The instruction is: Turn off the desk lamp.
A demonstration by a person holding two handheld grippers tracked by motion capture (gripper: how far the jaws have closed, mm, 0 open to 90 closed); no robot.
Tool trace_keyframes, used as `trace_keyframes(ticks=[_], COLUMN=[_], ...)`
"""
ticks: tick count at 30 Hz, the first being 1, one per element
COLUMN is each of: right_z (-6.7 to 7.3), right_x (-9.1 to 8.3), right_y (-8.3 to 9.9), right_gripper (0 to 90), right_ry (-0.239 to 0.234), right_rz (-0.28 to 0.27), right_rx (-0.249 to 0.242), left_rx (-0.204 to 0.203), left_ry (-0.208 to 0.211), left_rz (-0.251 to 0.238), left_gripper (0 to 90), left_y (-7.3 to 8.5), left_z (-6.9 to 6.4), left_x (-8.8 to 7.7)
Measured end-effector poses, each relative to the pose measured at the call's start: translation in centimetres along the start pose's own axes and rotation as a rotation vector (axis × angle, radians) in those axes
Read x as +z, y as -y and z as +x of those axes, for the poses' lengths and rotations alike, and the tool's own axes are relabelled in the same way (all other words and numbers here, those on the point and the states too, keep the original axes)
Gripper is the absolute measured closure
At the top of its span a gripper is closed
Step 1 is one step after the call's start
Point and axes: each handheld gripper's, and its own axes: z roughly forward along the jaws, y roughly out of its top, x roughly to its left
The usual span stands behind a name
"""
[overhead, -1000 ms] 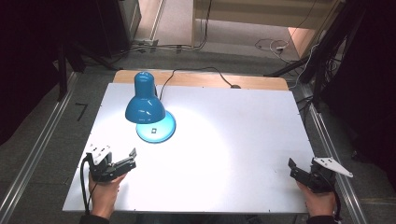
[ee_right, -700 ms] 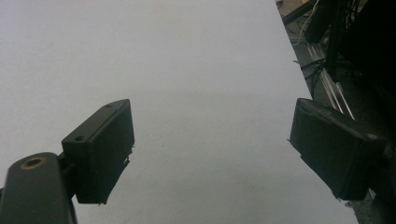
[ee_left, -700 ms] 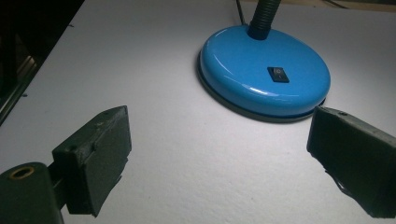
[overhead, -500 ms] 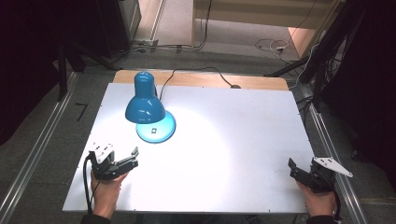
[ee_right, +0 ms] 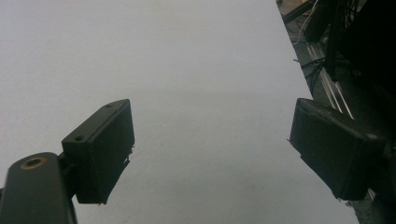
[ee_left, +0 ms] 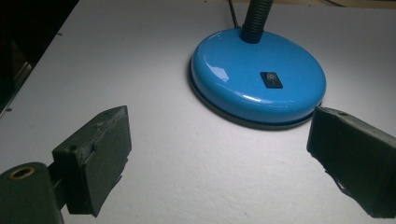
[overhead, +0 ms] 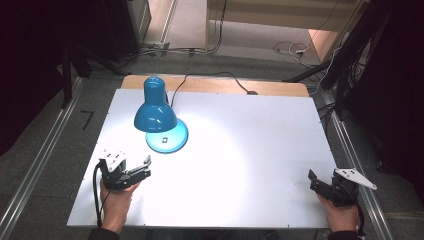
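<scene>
White table (overhead: 260, 150) sits amid dark floor, lit by a blue lamp (overhead: 155, 112) at its far left. Left gripper (overhead: 142, 170) hovers near the lamp's base (ee_left: 257, 84), jaws wide apart and empty, facing its black switch (ee_left: 272, 79). Right gripper (overhead: 315, 180) is well apart from the lamp, jaws spread, holding nothing.

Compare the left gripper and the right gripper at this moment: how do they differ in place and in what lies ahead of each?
The left gripper sits near the lamp base, which lies just ahead of it; the right gripper faces bare table. The left is at the table's left side, the right by its right edge. Both are open and hold nothing.
</scene>
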Motion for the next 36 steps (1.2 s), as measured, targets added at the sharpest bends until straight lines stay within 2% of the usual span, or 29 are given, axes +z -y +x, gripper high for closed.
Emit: trace_keyframes(ticks=[10, 36], right_z=[0.0, 0.0], right_x=[0.0, 0.4], right_y=[0.0, 0.1], right_gripper=[12.4, 12.3], right_ry=[0.001, 0.005], right_rz=[0.0, 0.012], right_rx=[-0.002, -0.007], left_rx=[0.016, 0.014], left_ry=[-0.001, 0.004], left_rz=[0.003, 0.001], left_gripper=[7.2, 7.3], left_y=[-0.2, -0.9], left_z=[-0.5, -1.2], left_x=[0.6, 1.6])
